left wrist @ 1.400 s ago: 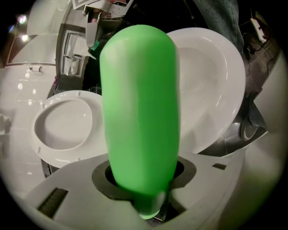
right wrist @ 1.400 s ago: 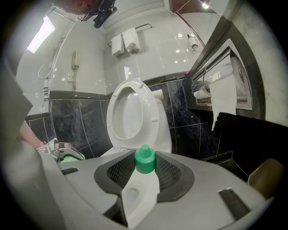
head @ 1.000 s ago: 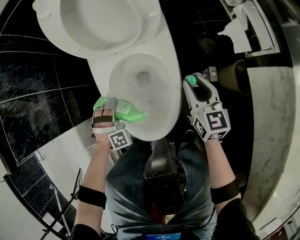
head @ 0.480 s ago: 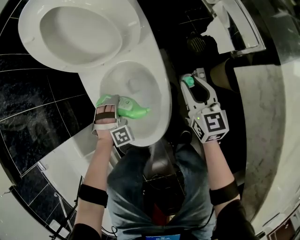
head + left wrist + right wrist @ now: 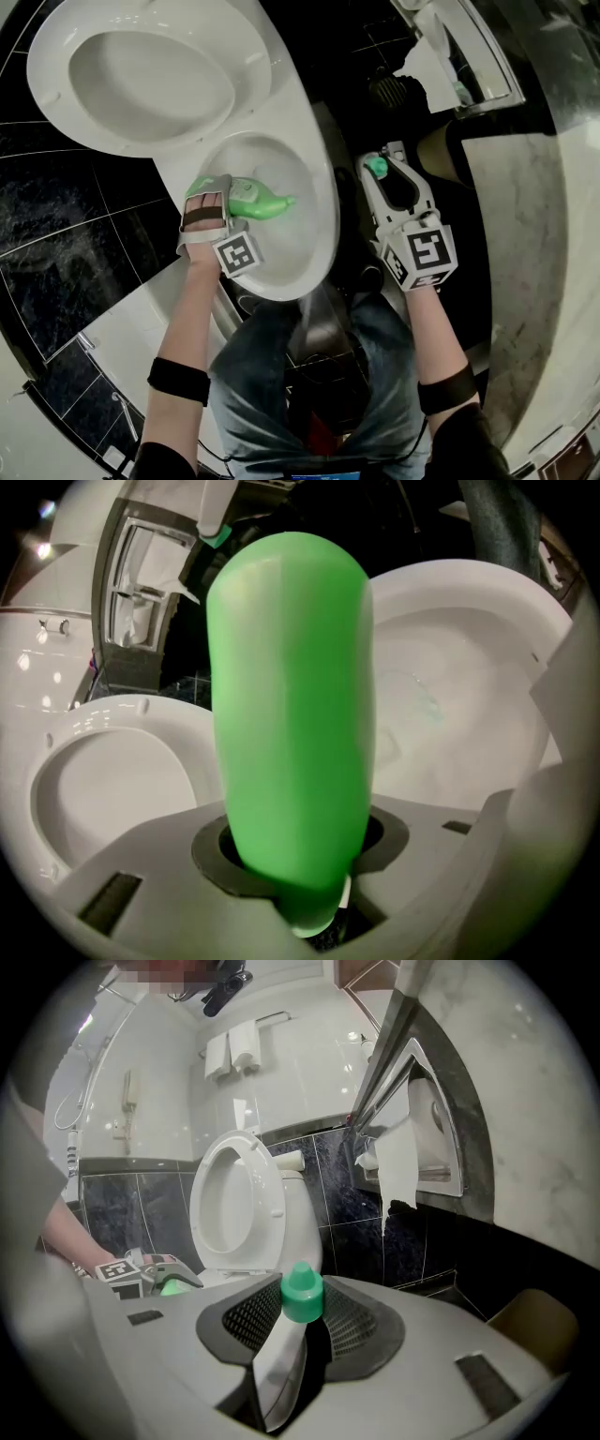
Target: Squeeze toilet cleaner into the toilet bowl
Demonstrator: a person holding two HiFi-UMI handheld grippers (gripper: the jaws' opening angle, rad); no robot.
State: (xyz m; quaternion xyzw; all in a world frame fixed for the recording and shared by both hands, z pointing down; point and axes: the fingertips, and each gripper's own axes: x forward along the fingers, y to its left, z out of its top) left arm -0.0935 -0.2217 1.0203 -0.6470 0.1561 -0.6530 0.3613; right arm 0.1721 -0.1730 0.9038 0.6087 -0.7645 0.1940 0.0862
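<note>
The green toilet cleaner bottle (image 5: pixel 251 201) lies crosswise in my left gripper (image 5: pixel 214 195), which is shut on its body, and its bent nozzle reaches right over the white toilet bowl (image 5: pixel 309 187). In the left gripper view the bottle (image 5: pixel 291 714) stands up between the jaws, with the bowl (image 5: pixel 459 696) behind it. My right gripper (image 5: pixel 380 161) hangs to the right of the toilet, shut on the small green cap (image 5: pixel 376 167). From the right gripper view the cap (image 5: pixel 302 1293) sits between the jaws above a white strip. I see no liquid at the nozzle.
The seat and lid (image 5: pixel 131 75) are raised at the back. A paper holder (image 5: pixel 450 66) is set in the wall to the right, with paper (image 5: pixel 398 1162) hanging from it. Dark tiles (image 5: pixel 66 216) surround the toilet. The person's legs are close to the front rim.
My left gripper has carried the bottle along the left rim, from the front of the bowl toward its middle. The right gripper has hardly shifted. The head view has drifted.
</note>
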